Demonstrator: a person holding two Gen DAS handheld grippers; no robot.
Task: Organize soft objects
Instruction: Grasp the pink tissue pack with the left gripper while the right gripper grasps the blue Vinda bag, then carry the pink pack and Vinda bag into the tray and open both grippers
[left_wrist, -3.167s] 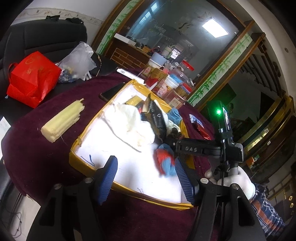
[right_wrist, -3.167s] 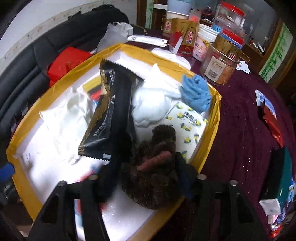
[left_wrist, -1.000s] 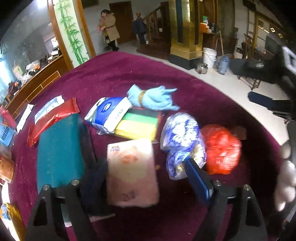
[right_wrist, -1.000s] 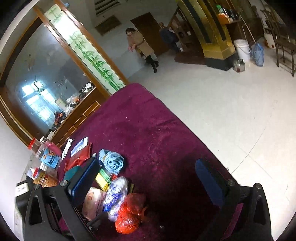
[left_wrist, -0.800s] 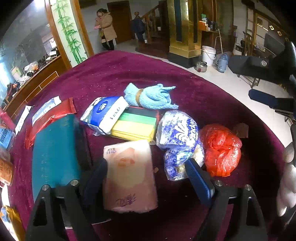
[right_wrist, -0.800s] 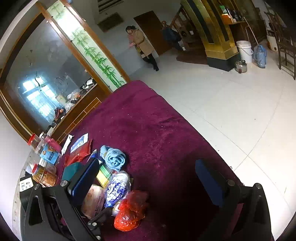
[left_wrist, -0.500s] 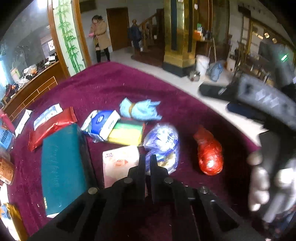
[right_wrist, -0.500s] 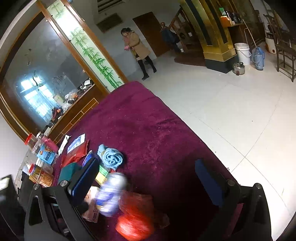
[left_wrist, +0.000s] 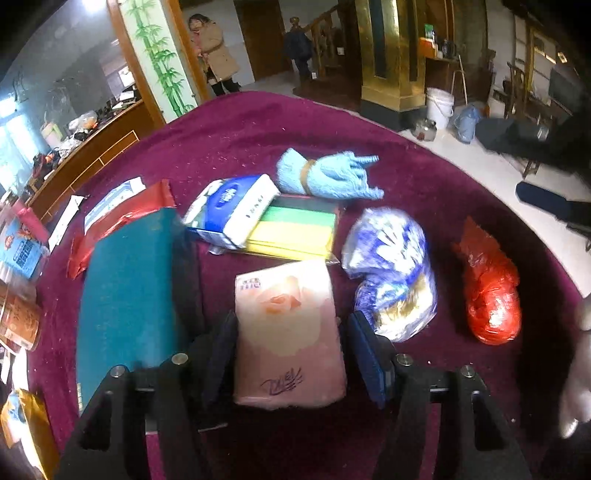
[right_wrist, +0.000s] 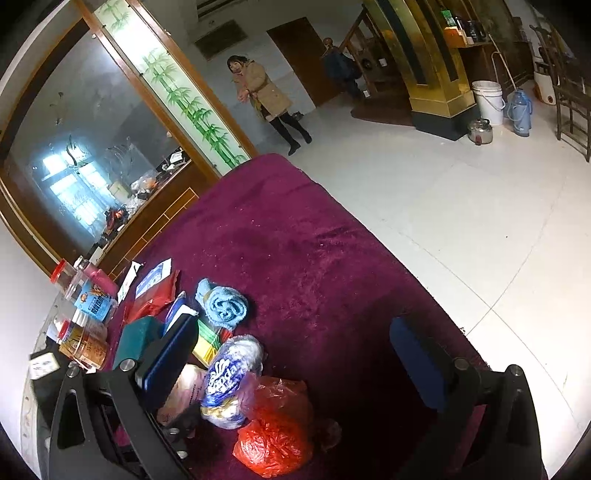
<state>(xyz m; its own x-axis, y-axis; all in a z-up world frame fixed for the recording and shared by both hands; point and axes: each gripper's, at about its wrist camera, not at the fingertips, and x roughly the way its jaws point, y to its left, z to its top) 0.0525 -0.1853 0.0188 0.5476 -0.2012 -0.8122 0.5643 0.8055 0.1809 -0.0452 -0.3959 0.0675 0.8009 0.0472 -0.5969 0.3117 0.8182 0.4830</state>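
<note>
Pink tissue pack (left_wrist: 286, 332) is sitting low in the frame's centre between my left gripper (left_wrist: 291, 354) pads, which are pressing its sides, so I am reading that tool as grasping it on the maroon tablecloth (left_wrist: 240, 136). I am holding my right gripper (right_wrist: 295, 354) spread wide and carrying nothing. Farther up, a blue-white bag (left_wrist: 391, 269) and red bag (left_wrist: 491, 291) are lying at right, a green-yellow sponge pack (left_wrist: 295, 229) mid-frame, a blue cloth (left_wrist: 328, 177) beyond.
</note>
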